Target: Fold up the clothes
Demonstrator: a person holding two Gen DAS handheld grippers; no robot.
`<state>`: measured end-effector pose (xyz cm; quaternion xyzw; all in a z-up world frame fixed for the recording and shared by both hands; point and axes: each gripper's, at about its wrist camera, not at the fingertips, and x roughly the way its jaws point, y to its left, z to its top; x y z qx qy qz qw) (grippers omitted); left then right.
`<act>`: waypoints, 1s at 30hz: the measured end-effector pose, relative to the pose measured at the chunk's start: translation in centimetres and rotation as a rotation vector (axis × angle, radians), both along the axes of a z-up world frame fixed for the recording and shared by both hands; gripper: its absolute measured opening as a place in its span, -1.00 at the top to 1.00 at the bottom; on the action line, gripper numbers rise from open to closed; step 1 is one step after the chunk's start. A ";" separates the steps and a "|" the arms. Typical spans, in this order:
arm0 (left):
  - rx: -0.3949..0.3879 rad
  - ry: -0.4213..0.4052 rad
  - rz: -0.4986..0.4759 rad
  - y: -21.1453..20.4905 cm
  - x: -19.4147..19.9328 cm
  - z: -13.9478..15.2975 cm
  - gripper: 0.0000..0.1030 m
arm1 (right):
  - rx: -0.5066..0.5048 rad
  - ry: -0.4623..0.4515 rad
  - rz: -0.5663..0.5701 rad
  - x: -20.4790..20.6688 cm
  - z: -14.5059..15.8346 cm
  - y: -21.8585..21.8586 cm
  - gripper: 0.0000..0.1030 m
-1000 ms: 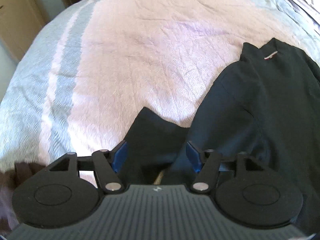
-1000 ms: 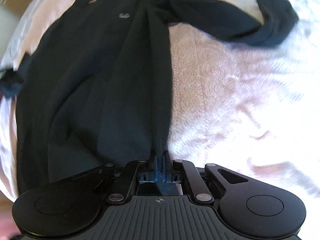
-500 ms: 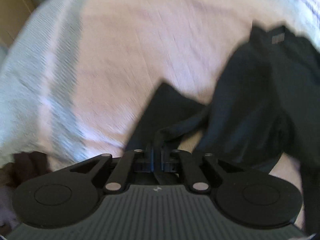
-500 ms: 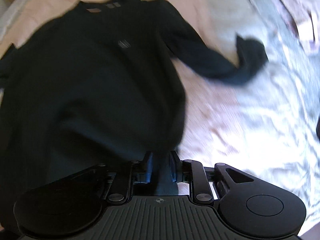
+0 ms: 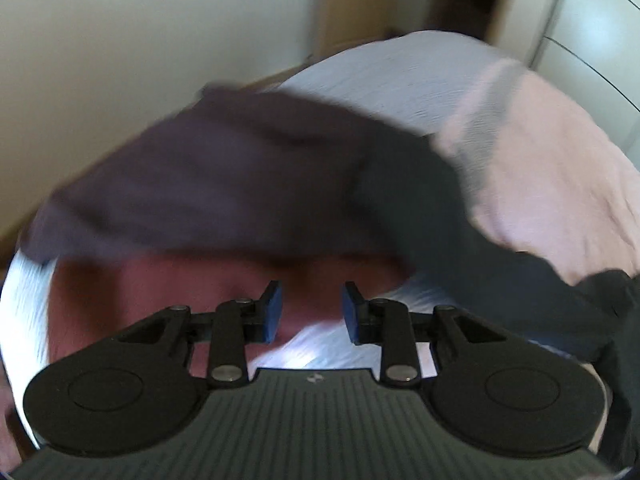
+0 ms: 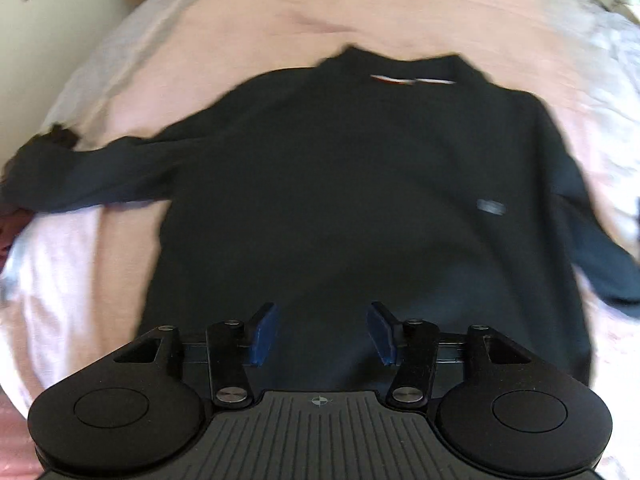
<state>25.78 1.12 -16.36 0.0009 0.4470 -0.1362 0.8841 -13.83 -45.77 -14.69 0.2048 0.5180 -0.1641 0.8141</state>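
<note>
A dark long-sleeved sweater lies spread flat on the pink bedcover, collar at the far side, sleeves out to both sides. My right gripper is open and empty over the sweater's hem. My left gripper is open and empty near the bed's left side. The sweater's left sleeve runs across the left wrist view, blurred, beyond the fingertips and apart from them.
A blurred purple-brown cloth lies at the bed's edge ahead of my left gripper. A cream wall and a wooden door frame stand beyond the bed. White wardrobe doors are at the far right.
Both grippers have opened and let go of the sweater. The sweater now lies spread flat. My left gripper has swung left toward the bed's edge and the wall.
</note>
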 end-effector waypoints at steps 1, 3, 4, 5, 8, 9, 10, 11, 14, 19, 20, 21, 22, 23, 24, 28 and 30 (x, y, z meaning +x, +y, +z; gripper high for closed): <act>-0.011 0.001 -0.005 0.2 0.0 0.1 0.47 | 0.007 -0.003 0.026 0.8 0.0 0.9 -0.04; -0.028 -0.008 -0.038 0.0 0.1 0.5 0.45 | 0.017 0.004 0.060 1.5 -0.5 1.9 -0.05; -0.026 -0.020 -0.070 -0.6 0.1 0.9 0.43 | 0.023 0.009 0.074 1.7 -0.8 2.3 -0.05; -0.028 -0.026 -0.103 -1.4 0.1 1.1 0.42 | 0.028 0.016 0.075 2.0 -0.9 2.7 -0.05; -0.040 -0.032 -0.215 -4.3 -0.3 1.5 0.29 | 0.045 0.023 0.041 1.6 -1.1 3.6 -0.05; -0.040 -0.031 -0.259 -5.6 -0.4 1.6 0.25 | 0.050 0.024 0.029 1.5 -1.1 3.8 -0.05; -0.031 -0.037 -0.321 -7.2 -0.7 1.6 0.25 | 0.047 0.022 0.014 1.1 -0.8 3.8 -0.05; -0.022 -0.046 -0.383 -9.0 -1.3 1.7 0.25 | 0.040 0.022 0.000 0.3 -0.7 3.1 -0.05; -0.033 -0.048 -0.546 -14.8 -2.4 1.4 0.25 | 0.019 0.016 -0.047 -1.1 -0.3 0.6 -0.05; -0.057 -0.080 -0.823 -27.5 -4.1 0.9 0.19 | -0.030 -0.028 -0.130 -4.2 0.9 -6.6 -0.05; -0.053 -0.091 -0.873 -30.3 -4.2 0.7 0.18 | -0.035 -0.040 -0.130 -4.3 1.0 -8.5 -0.05; -0.052 -0.096 -0.920 -33.5 -3.6 0.0 0.17 | -0.052 -0.049 -0.114 -4.0 1.0 -10.8 -0.05; -0.047 -0.099 -0.961 -36.4 -3.8 -0.5 0.13 | -0.069 -0.058 -0.097 -3.8 0.9 -13.0 -0.05; -0.040 -0.102 -1.001 -39.1 -4.4 -0.9 0.12 | -0.086 -0.063 -0.069 -3.1 0.8 -15.0 -0.05; -0.034 -0.107 -1.041 -41.7 -4.8 -1.4 0.10 | -0.103 -0.068 -0.039 -2.4 0.6 -17.0 -0.05; 0.023 -0.114 -1.174 -50.8 -6.9 -4.7 0.07 | -0.181 -0.084 0.131 2.2 -1.1 -24.0 -0.05; 0.072 -0.118 -1.224 -54.4 -8.2 -6.6 0.05 | -0.204 -0.087 0.207 4.8 -2.5 -26.4 -0.05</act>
